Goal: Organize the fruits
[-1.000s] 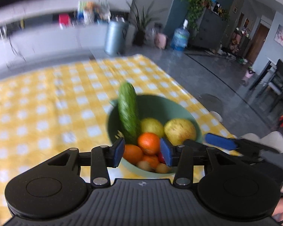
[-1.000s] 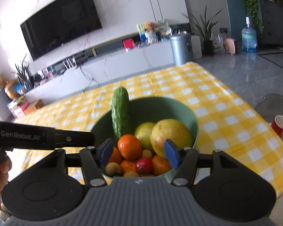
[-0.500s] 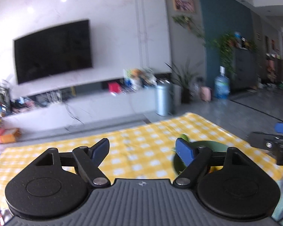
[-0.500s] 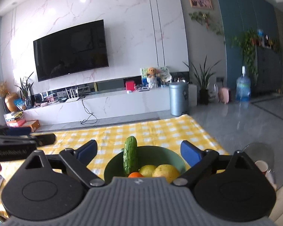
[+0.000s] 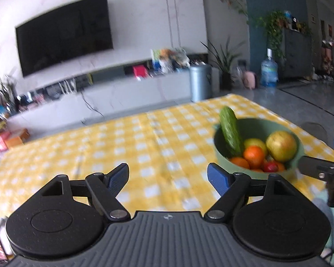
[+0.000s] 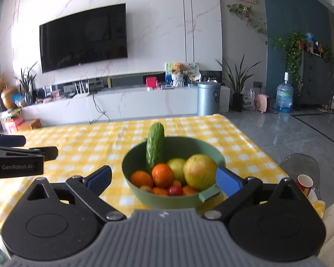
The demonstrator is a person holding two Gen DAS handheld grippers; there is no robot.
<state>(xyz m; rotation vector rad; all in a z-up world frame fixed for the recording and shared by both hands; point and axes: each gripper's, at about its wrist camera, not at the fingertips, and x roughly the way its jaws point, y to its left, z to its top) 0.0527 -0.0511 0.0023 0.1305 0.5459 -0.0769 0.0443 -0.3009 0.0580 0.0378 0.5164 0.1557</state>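
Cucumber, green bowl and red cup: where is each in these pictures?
cucumber (image 6: 155,146): right wrist view, middle of its upright body.
green bowl (image 6: 190,143): right wrist view, far inner wall.
red cup (image 6: 304,182): right wrist view, its rim, beside the table.

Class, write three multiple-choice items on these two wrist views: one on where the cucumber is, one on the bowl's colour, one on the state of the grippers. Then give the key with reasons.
1. Where is the cucumber?
A. flat on the cloth
B. standing tilted in the bowl
C. held by a gripper

2. What colour is the bowl?
A. green
B. white
C. red

3. How are the left gripper and the right gripper?
A. both shut
B. one shut
C. both open, empty

Key: B, its lower end sits among the fruit; A, rim and wall are green; C, both pairs of fingers are spread with nothing between.
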